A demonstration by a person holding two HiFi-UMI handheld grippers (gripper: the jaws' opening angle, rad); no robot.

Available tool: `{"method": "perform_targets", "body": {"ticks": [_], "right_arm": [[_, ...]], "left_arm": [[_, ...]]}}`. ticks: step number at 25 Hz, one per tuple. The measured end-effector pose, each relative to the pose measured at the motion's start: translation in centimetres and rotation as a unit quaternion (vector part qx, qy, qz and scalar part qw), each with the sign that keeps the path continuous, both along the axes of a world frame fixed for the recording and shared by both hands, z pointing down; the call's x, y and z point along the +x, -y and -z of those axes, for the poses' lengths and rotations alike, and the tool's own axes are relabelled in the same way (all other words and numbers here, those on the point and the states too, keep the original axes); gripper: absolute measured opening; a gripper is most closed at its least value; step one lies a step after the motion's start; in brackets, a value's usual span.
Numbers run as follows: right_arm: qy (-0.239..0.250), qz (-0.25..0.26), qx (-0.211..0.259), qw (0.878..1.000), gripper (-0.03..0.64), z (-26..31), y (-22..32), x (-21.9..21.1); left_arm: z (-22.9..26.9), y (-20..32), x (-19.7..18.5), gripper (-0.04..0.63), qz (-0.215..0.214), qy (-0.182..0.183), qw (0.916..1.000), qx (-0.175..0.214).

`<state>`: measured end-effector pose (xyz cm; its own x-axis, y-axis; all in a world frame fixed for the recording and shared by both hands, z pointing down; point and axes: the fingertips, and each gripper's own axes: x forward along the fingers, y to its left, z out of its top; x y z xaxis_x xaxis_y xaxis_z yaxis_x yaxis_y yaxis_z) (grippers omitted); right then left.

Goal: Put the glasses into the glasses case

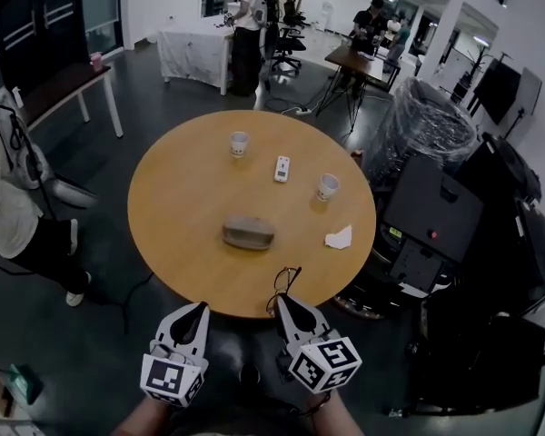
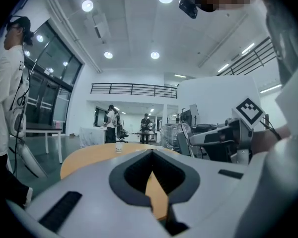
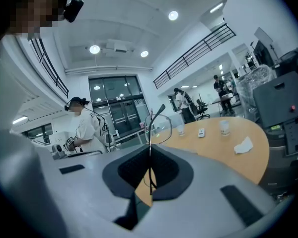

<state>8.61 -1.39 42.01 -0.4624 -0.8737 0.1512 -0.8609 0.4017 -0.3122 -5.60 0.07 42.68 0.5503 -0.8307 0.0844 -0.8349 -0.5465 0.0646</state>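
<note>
The left gripper (image 1: 198, 309) and right gripper (image 1: 282, 300) have pale grey, tapered shells that narrow to black pointed tips. Each carries a white marker cube (image 1: 173, 378) printed with black squares. Seen along the jaws, dark textured pads (image 2: 134, 170) line a diamond-shaped recess. Dark rectangular slots (image 2: 59, 211) sit in the shell on either side.

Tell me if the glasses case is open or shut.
Shut: the case lies on the table as one closed grey shell, no lid raised, no inside showing. The right gripper holds the glasses.
</note>
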Motion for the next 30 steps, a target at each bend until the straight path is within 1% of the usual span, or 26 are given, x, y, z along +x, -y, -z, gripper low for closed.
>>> {"method": "perform_targets", "body": {"ticks": [2,4,6,9,14,16,20,25,30], "right_arm": [[0.001,0.003,-0.001,1.0,-0.01,0.1,1.5,0.7],[0.004,0.008,-0.001,1.0,-0.01,0.3,2.9,1.3],[0.008,0.019,0.004,1.0,-0.011,0.7,4.1,1.6],[-0.005,0.035,0.016,0.999,-0.01,1.3,5.9,2.1],[-0.017,0.054,0.01,0.998,-0.009,0.7,8.4,2.9],[-0.026,0.059,0.007,0.998,-0.011,0.0,9.1,2.9],[-0.047,0.075,-0.004,0.996,-0.01,-1.4,9.7,2.3],[-0.07,0.089,-0.025,0.993,-0.01,-3.2,10.5,1.8],[-0.103,0.087,-0.035,0.99,-0.01,-4.6,13.1,1.7]], "left_arm": [[0.2,1.3,0.3,0.005,0.01,0.008,0.9998,0.013],[0.2,2.6,0.8,0.005,0.018,0.011,0.9996,0.017],[0.3,3.8,1.4,0.005,0.023,0.004,0.9996,0.015],[0.4,5.6,2.2,0.005,0.031,-0.006,0.9994,0.016],[0.6,8.5,3.1,0.005,0.054,-0.017,0.9982,0.019],[0.5,9.3,3.2,0.005,0.059,-0.013,0.998,0.019],[-0.4,10.8,3.3,0.005,0.053,0.005,0.9984,0.018],[-2.1,12.8,3.2,0.005,0.055,0.01,0.9984,-0.008],[-4.5,15.3,3.5,0.005,0.036,0.017,0.9985,-0.037]]}}
